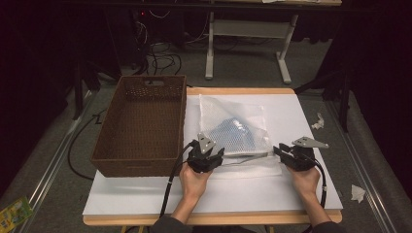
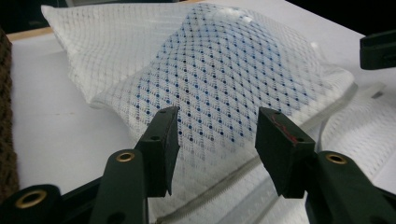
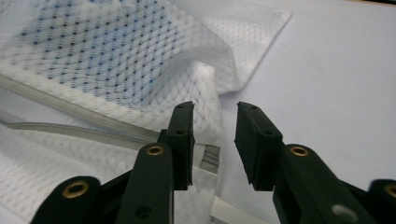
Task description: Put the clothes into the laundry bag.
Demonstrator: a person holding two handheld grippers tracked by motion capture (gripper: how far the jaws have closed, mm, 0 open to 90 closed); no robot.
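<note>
Two grippers at the near edge of a white mesh laundry bag, which lies flat on the white table top, just right of a brown woven basket. Something blue shows through the mesh in the bag's middle. Left gripper: jaws spread, nothing pinched; in the left gripper view the bag's bulge sits beyond the pads, zipper edge below them. Right gripper: jaws parted, pads clear of the fabric; in the right gripper view the bag's corner and zipper end lie just ahead.
</note>
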